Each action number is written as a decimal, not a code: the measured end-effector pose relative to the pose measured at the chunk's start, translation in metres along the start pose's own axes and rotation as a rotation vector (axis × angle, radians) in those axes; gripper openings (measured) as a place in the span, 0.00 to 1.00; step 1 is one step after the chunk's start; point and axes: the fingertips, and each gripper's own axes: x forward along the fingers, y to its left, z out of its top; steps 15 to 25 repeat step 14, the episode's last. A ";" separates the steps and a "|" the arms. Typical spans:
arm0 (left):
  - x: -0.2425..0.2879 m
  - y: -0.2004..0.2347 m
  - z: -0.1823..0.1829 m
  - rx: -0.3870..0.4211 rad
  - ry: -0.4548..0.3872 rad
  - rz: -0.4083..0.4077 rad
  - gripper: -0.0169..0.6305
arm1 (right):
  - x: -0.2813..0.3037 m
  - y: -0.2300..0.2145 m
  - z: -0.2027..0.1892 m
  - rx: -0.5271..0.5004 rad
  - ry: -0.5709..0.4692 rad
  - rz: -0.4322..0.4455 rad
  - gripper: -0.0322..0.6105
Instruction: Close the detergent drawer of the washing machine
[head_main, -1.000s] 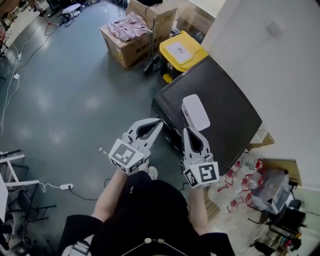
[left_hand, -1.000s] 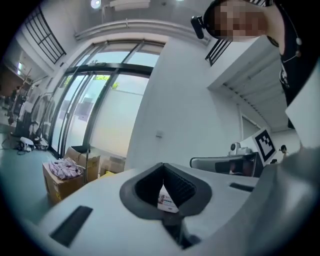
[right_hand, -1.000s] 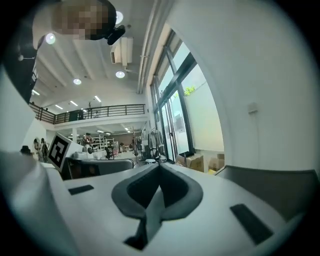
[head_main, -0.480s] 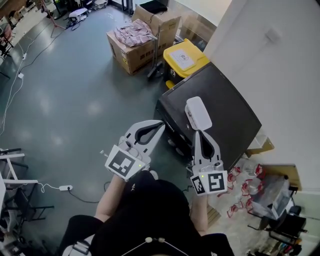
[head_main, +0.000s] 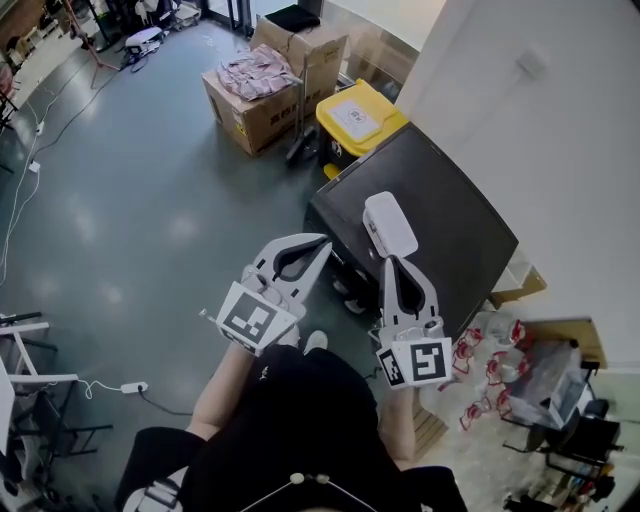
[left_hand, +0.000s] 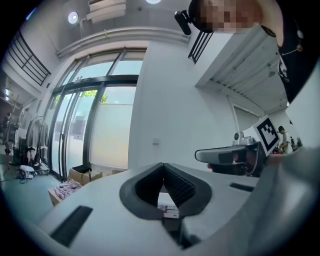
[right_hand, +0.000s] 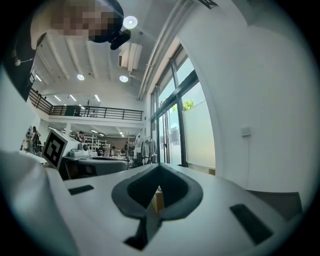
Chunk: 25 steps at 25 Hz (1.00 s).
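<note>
Head view: the washing machine (head_main: 450, 215) stands at 1 o'clock from both hand-held grippers, whose jaws are closed on nothing. The right hand-held gripper (head_main: 392, 262) is nearer to it than the left hand-held gripper (head_main: 316, 243). I cannot make out the detergent drawer.

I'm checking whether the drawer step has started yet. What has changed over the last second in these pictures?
Both grippers seem to have come up slightly toward the head camera: the left gripper and right gripper look a little larger. Nothing was taken hold of or let go; both stayed shut and empty. The white box on the black-topped machine has not moved.
</note>
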 end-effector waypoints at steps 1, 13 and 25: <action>0.002 0.000 0.000 -0.004 0.001 0.002 0.04 | -0.001 -0.001 0.000 0.000 0.001 0.000 0.05; 0.002 0.004 0.003 -0.001 0.000 0.013 0.04 | 0.001 0.001 0.005 -0.018 0.000 0.024 0.05; 0.002 0.003 0.003 0.002 0.000 0.013 0.04 | 0.001 0.000 0.005 -0.019 0.000 0.023 0.05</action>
